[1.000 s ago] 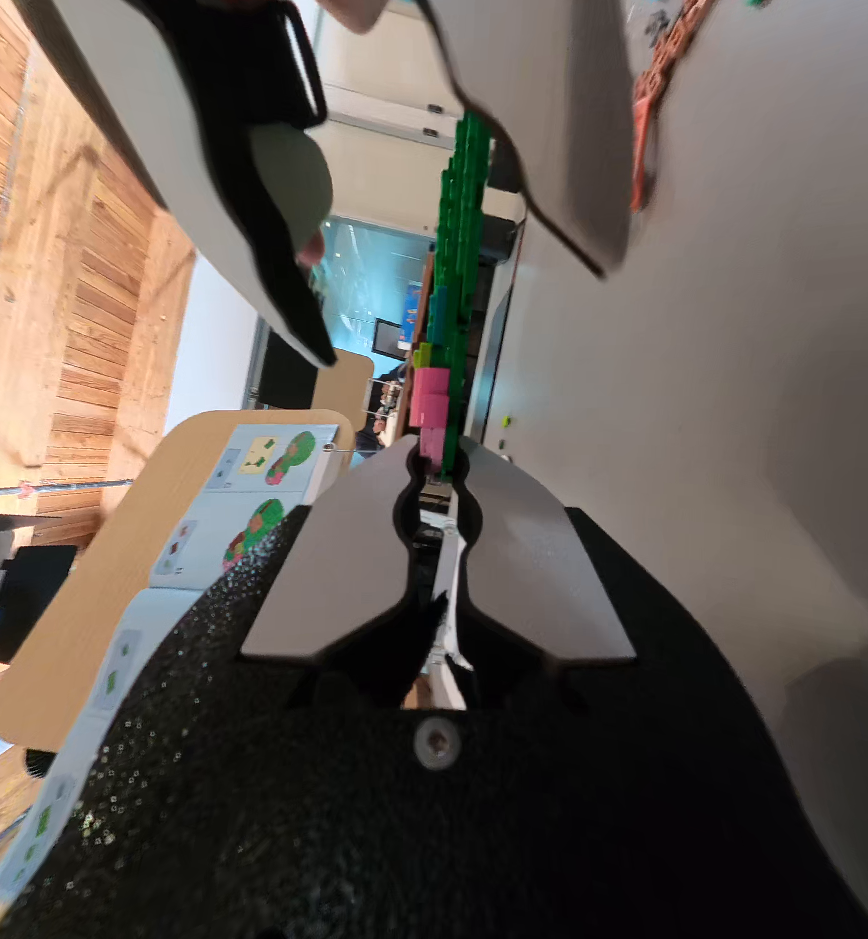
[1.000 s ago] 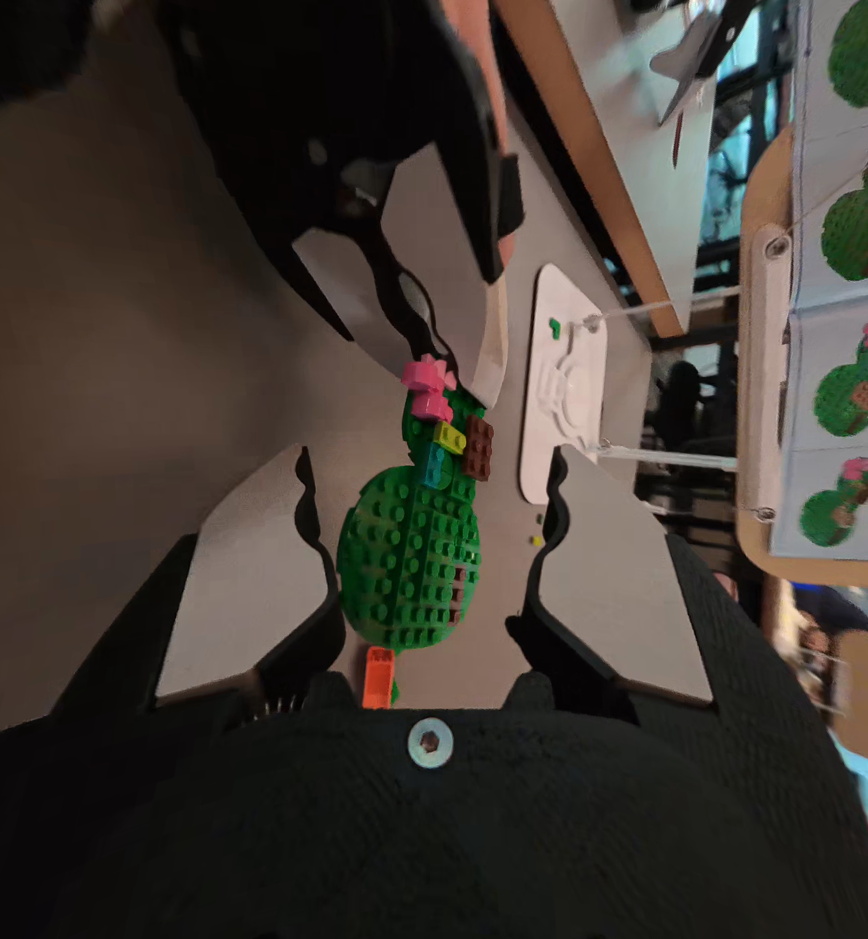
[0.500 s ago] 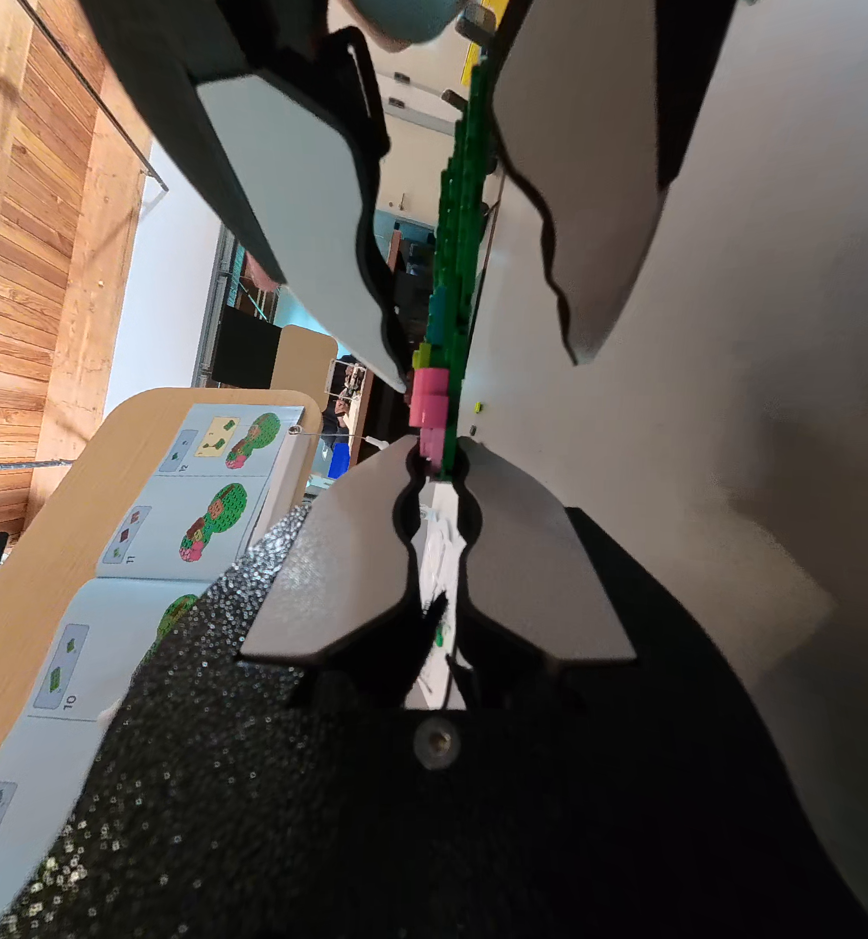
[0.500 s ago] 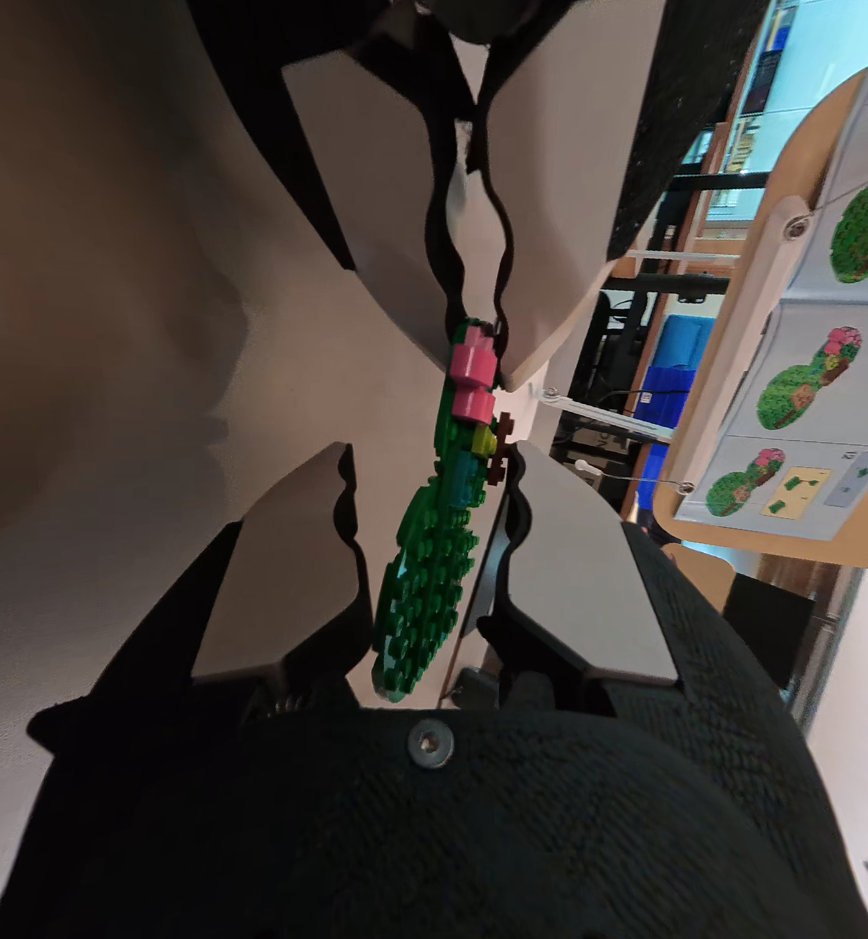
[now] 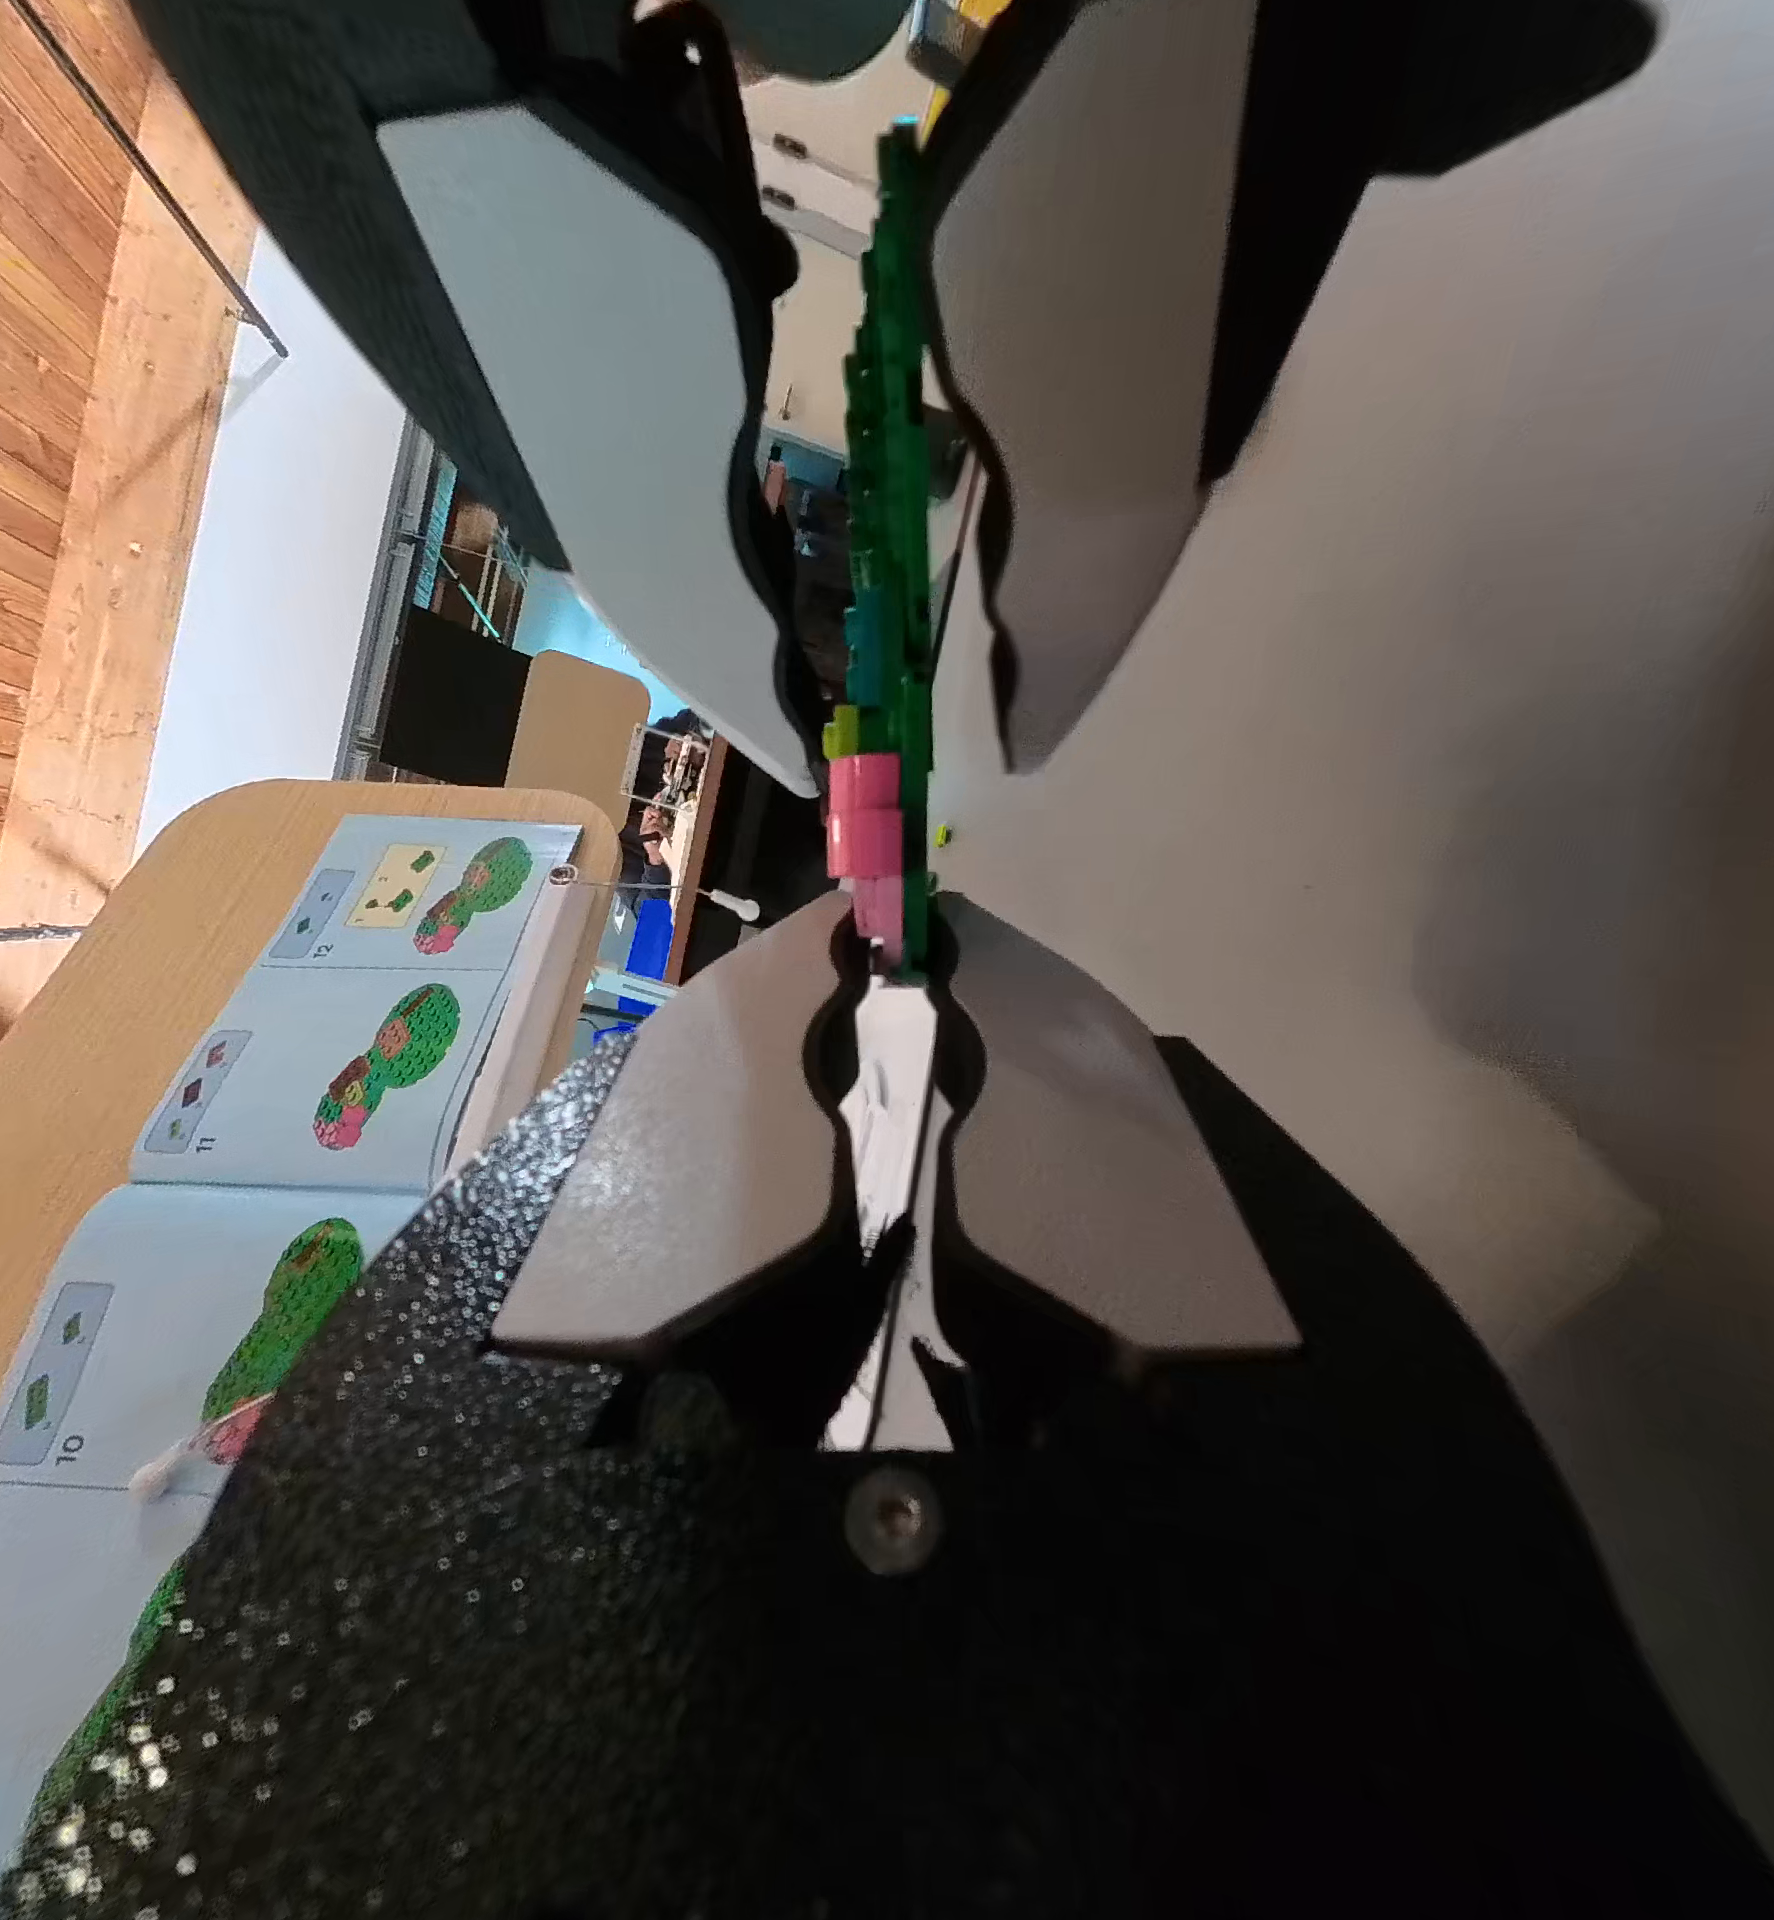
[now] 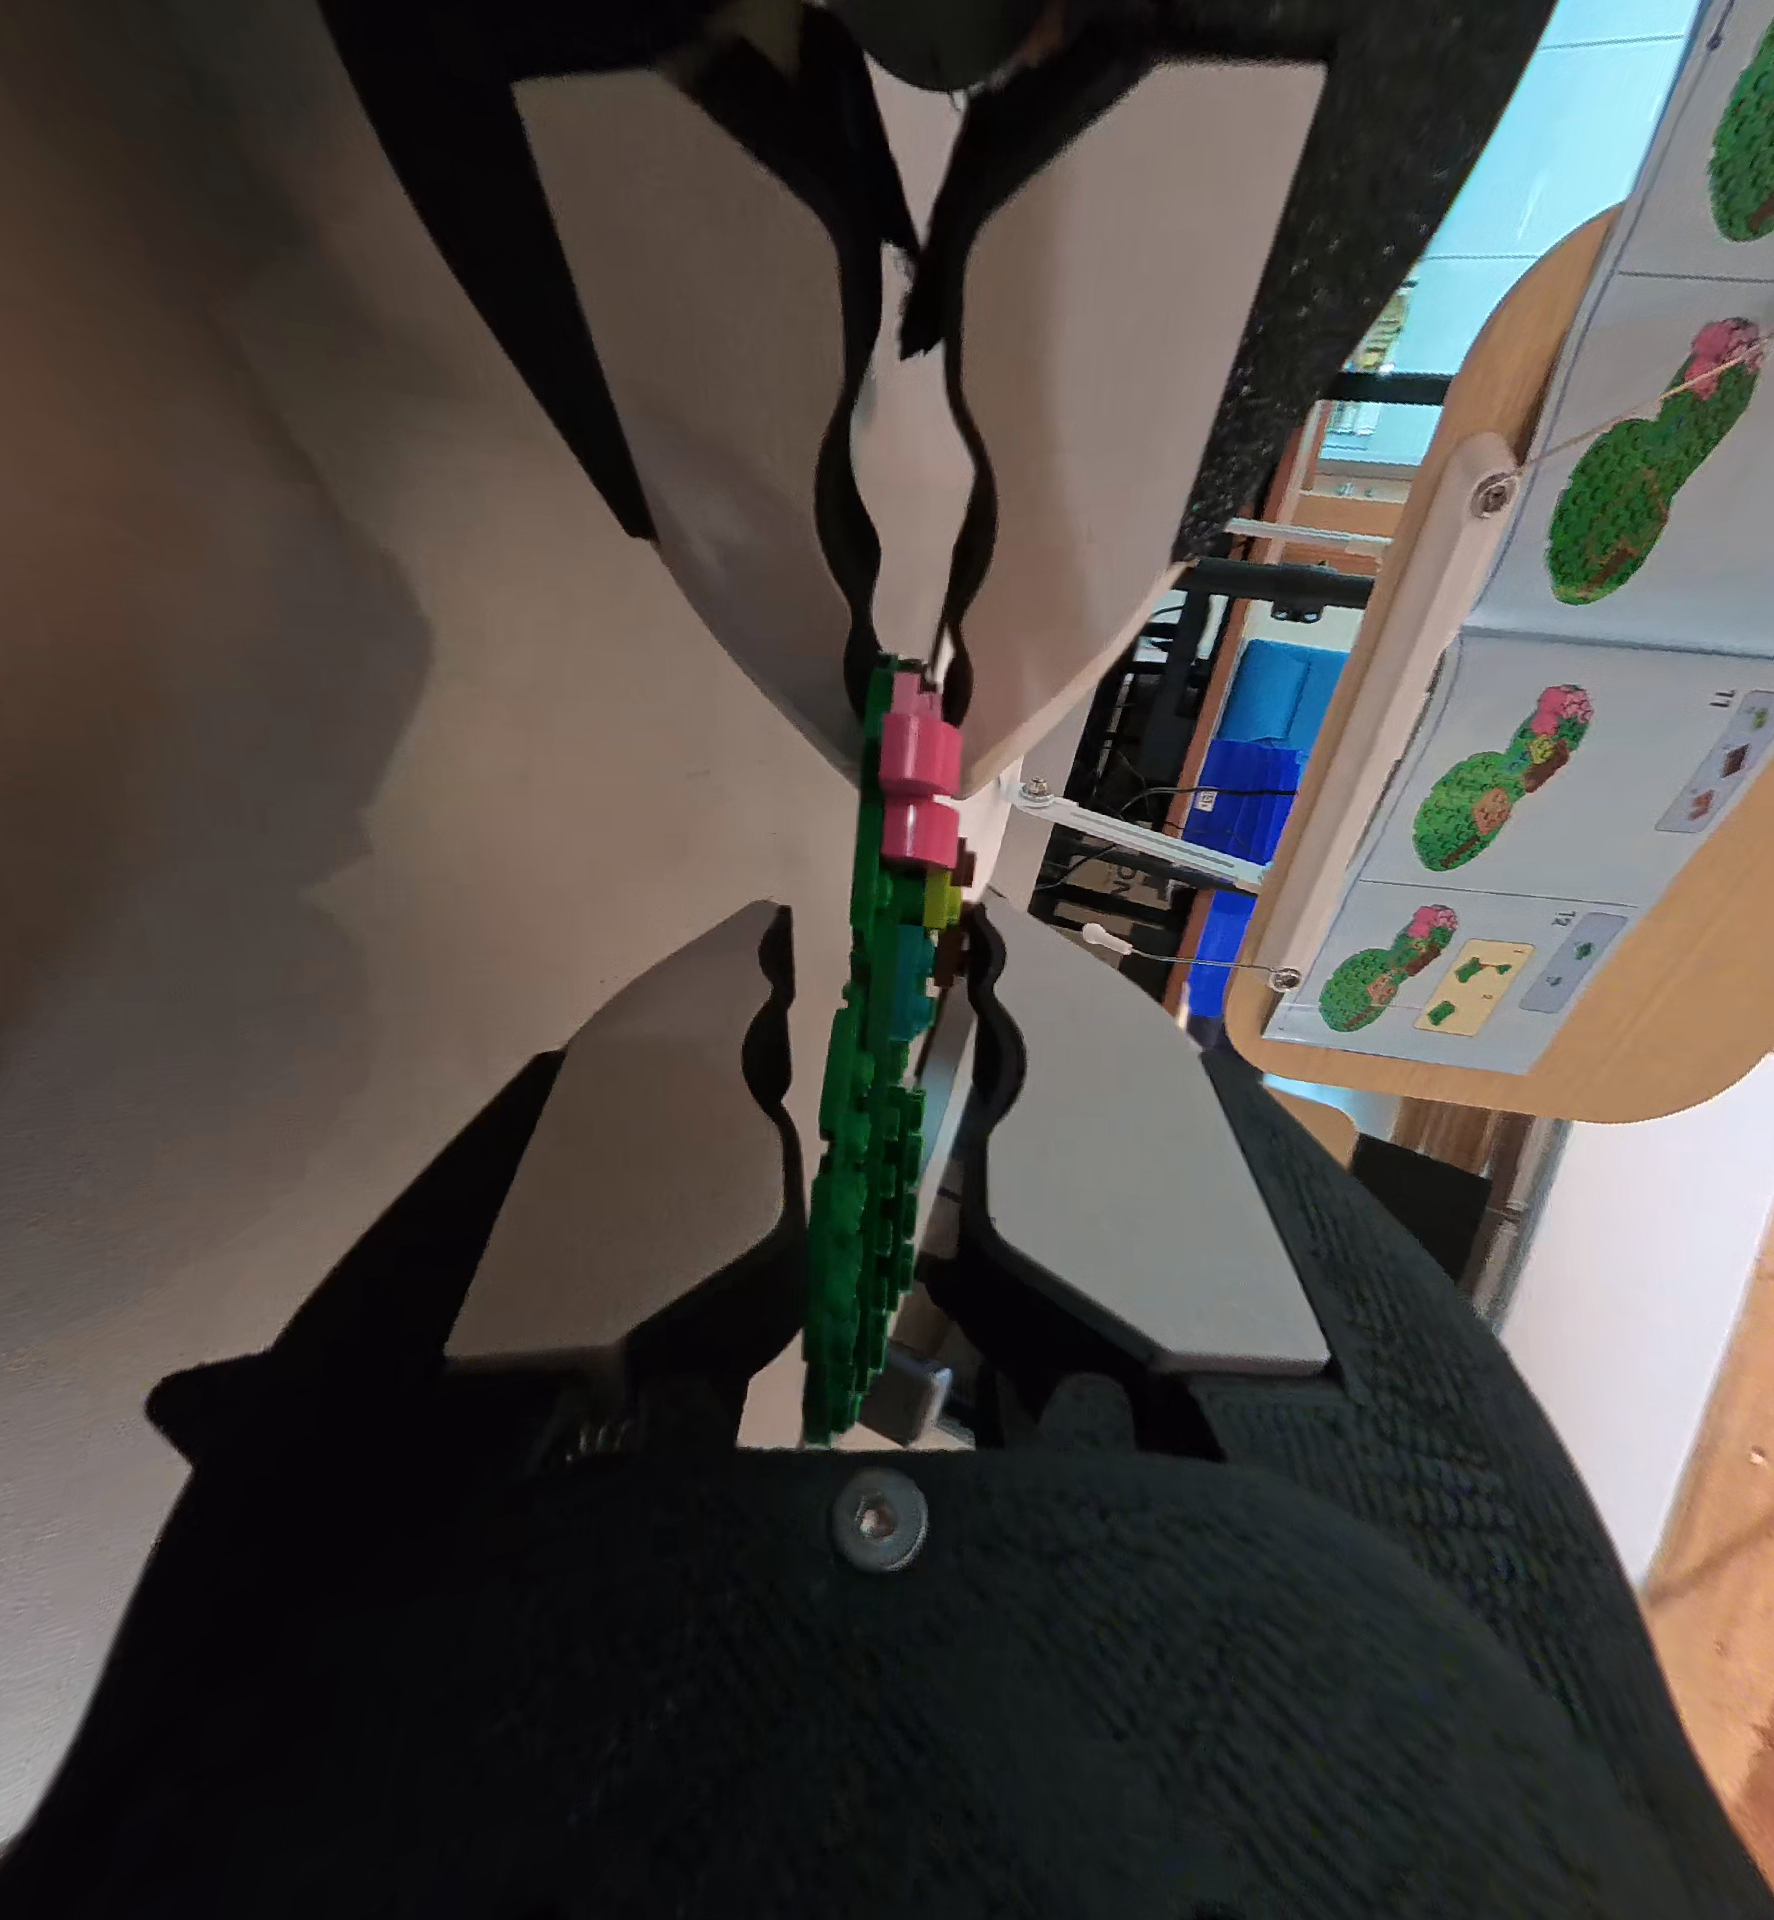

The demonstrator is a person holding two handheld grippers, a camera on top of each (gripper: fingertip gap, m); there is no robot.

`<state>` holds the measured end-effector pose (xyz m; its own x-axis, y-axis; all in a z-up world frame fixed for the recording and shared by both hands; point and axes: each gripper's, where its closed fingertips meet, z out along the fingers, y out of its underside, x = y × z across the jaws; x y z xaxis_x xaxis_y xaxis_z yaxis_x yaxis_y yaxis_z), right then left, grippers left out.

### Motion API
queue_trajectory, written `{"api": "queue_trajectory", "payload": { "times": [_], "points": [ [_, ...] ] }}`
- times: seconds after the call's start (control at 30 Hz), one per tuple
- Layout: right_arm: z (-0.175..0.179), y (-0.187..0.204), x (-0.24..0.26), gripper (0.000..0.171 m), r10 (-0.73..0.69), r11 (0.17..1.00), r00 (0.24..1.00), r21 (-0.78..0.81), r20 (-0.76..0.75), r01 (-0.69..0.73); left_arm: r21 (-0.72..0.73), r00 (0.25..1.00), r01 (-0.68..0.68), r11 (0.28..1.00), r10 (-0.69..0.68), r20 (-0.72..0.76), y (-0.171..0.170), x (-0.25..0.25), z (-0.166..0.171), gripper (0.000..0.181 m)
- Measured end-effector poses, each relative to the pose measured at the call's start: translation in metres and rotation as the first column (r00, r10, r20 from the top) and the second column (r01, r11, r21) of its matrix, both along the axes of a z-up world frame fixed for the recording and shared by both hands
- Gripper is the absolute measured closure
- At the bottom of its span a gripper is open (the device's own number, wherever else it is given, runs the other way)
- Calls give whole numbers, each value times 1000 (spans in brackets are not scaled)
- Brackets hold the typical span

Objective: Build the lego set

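Lego build (image 5: 888,540), a flat green studded plate model seen edge-on in both wrist views, held off the pale grey tabletop (image 5: 1485,727) between the two grippers. Pink round bricks (image 6: 919,790) stacked at one end; a lime-yellow brick (image 6: 940,902), a teal brick (image 6: 909,977) and a small brown piece (image 6: 956,956) just beyond them on the same face.

Left gripper (image 5: 893,935), grey fingers on a black speckled body: tips pinched nearly together on the pink end of the build, only a thin gap between the pads, the plate's edge caught in that gap. In the right wrist view the same gripper (image 6: 909,665) comes in from the top, wavy inner edges almost meeting, tips at the topmost pink brick.

Right gripper (image 6: 878,920): fingers set wider, straddling the broad green end of the build. The plate runs down between them into the throat of the gripper. One finger (image 6: 1070,1122) lies close against the studded face near the brown piece; the other finger (image 6: 654,1122) stands just beside the back of the plate. Contact not certain from either view. In the left wrist view this gripper (image 5: 904,769) reaches down from above with the plate between its fingers.

Paper instruction booklet (image 5: 374,997) with pictured steps lies open on a light wooden rounded board (image 5: 52,1060), off to the side of the grippers; also seen in the right wrist view (image 6: 1485,831).
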<state>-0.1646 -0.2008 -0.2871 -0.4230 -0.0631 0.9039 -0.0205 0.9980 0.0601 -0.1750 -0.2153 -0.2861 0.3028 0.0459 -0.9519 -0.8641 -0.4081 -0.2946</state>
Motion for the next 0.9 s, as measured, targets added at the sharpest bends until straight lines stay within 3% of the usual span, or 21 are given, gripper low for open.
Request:
{"api": "queue_trajectory", "payload": {
  "times": [0.07,0.23,0.37,0.47,0.63,0.9],
  "points": [
    [6,0,-1,154,13,1000,999,10,-45,-12,2,1000,15,1000,-15,20,1,2,-1,170],
    [3,1,-1,154,27,999,1000,-43,-14,-27,20,999,29,999,-30,45,1,3,-2,168],
    [2,0,2,154,60,989,998,-134,27,-56,67,998,38,997,-41,42,2,4,4,143],
    [2,-6,7,154,117,972,992,-213,55,-103,47,994,69,996,-73,83,4,7,0,136],
    [1,-17,17,154,214,939,971,-298,105,-174,65,982,188,980,-189,9,4,27,1,150],
    [2,-19,19,155,232,922,966,-341,113,-181,68,978,203,977,-206,37,2,28,4,159]
  ]
}}
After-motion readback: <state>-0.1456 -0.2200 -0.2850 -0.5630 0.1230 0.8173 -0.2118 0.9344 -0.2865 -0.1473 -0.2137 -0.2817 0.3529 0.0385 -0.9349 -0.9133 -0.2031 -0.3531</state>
